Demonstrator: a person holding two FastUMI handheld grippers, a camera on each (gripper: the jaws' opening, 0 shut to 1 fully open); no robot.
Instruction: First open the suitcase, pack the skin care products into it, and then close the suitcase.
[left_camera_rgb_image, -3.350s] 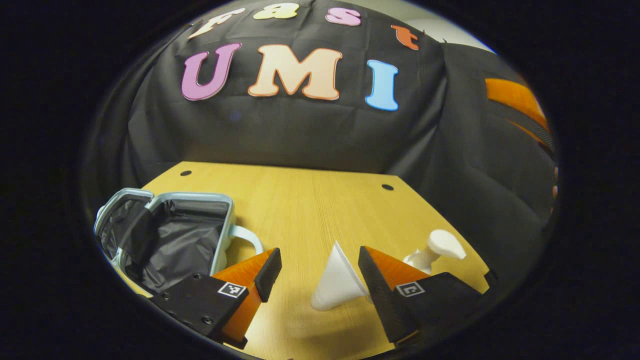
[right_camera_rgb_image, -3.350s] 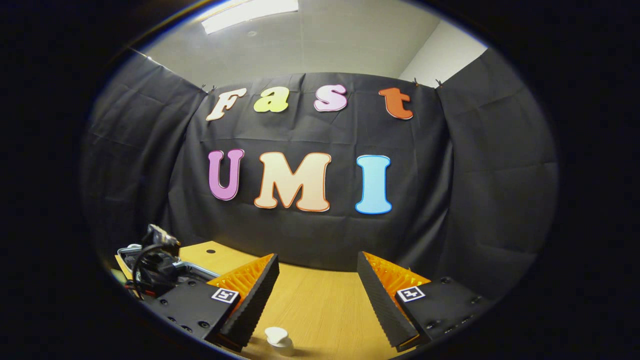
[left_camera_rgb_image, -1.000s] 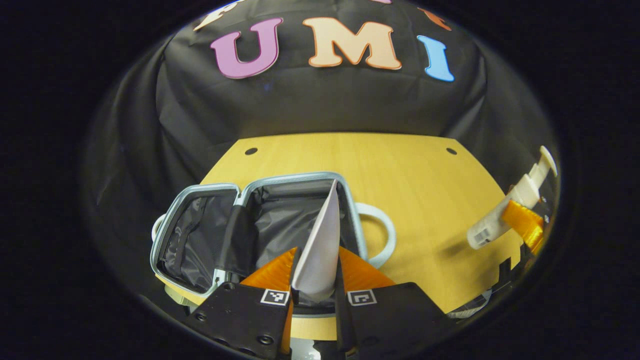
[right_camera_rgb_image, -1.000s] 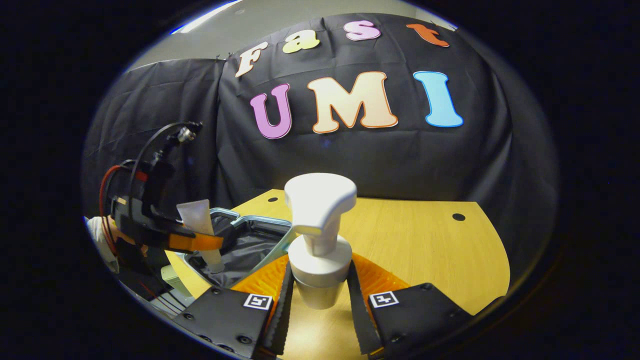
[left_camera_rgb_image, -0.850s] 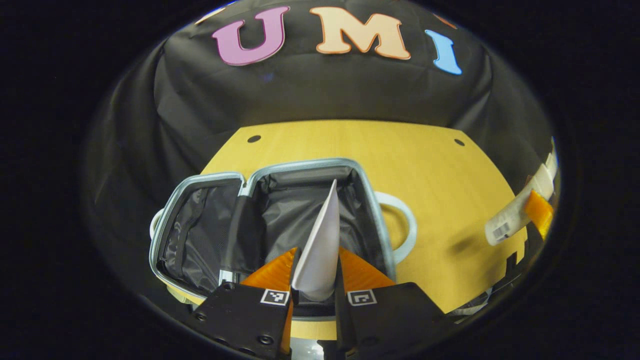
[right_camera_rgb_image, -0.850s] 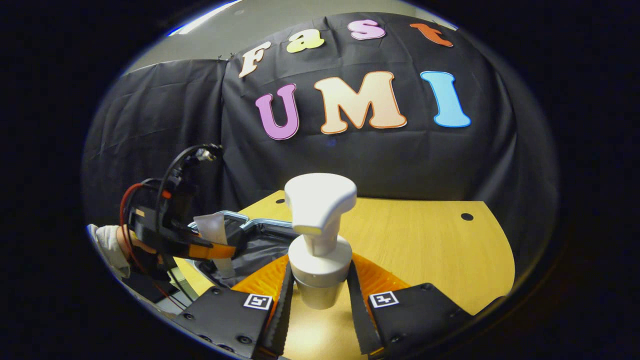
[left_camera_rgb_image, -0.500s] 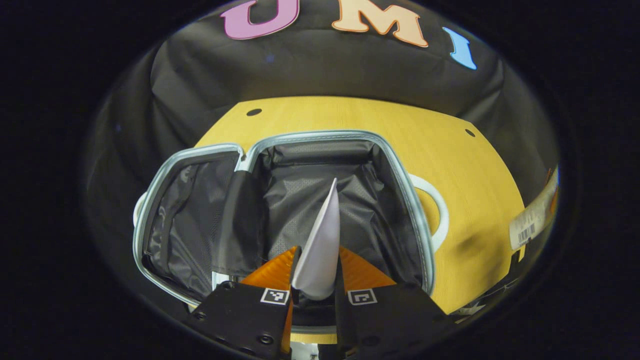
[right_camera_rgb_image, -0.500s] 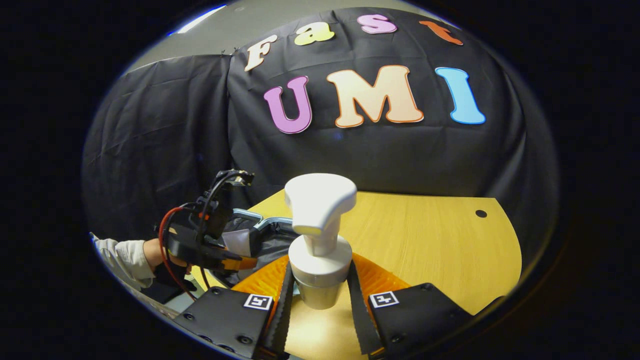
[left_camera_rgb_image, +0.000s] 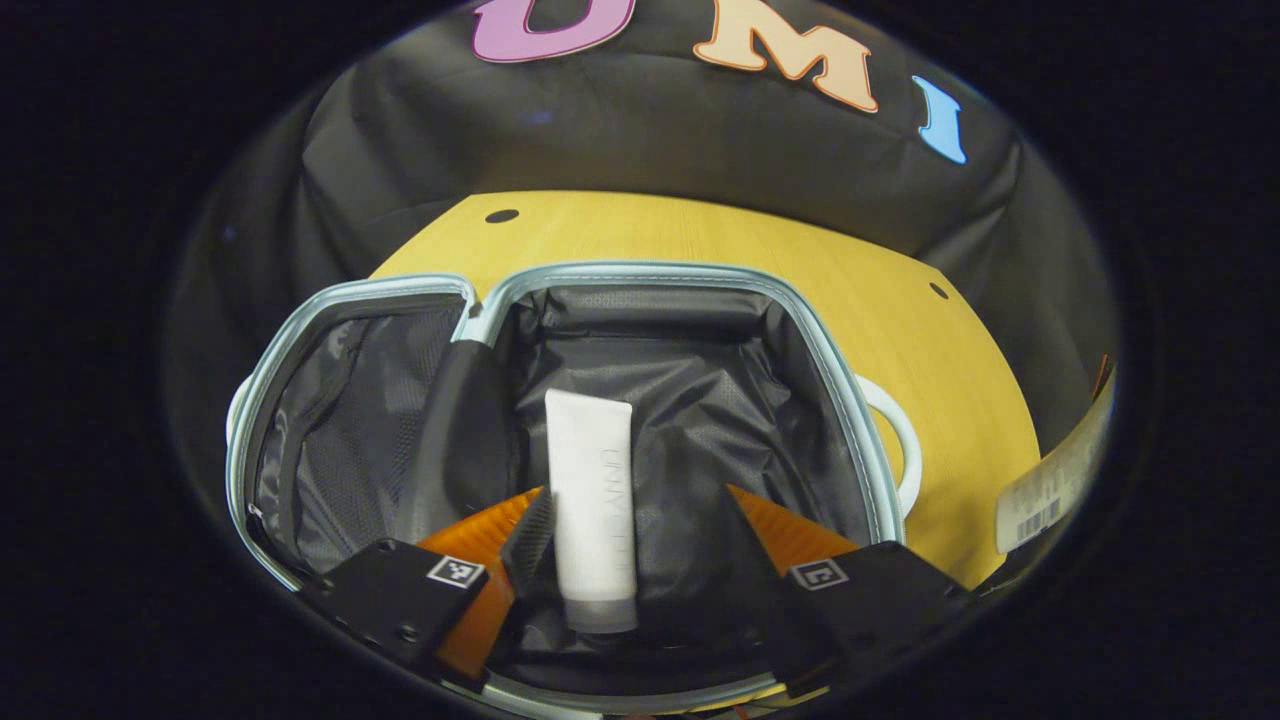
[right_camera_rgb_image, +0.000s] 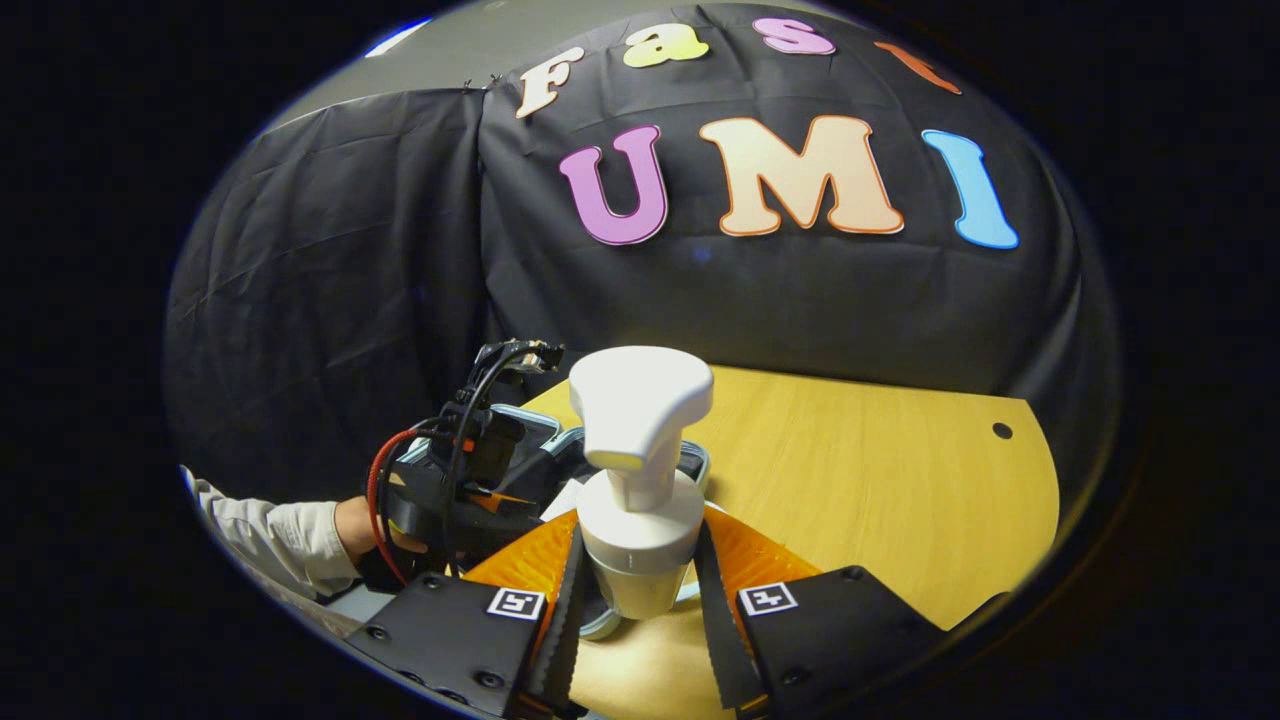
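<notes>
Left gripper (left_camera_rgb_image: 630, 535) — lower centre of the left gripper view, its orange-backed fingers spread wide with nothing pressed between them. A white tube (left_camera_rgb_image: 590, 510) lies in the gap, cap end toward the bottom of the frame, resting on the dark lining; whether the left finger's pad touches its side cannot be told.

Suitcase (left_camera_rgb_image: 690, 275) — open, pale blue rim, filling the middle of the left gripper view. The right-hand compartment holds the tube; the left-hand compartment, lined in grey mesh, sits at centre left. A white loop handle (left_camera_rgb_image: 900, 440) projects from the case's right rim over the wooden table (left_camera_rgb_image: 700, 230).

Right gripper (right_camera_rgb_image: 635, 600) — lower centre of the right gripper view, both fingers closed against the white pump bottle (right_camera_rgb_image: 640, 470), which stands upright between them, pump head uppermost. The same bottle's labelled body shows at the right edge of the left gripper view.

Left gripper, seen from the right gripper view — centre left, black body with red and black cables, held by a hand (right_camera_rgb_image: 365, 530) in a light sleeve (right_camera_rgb_image: 265, 545), positioned over the suitcase.
</notes>
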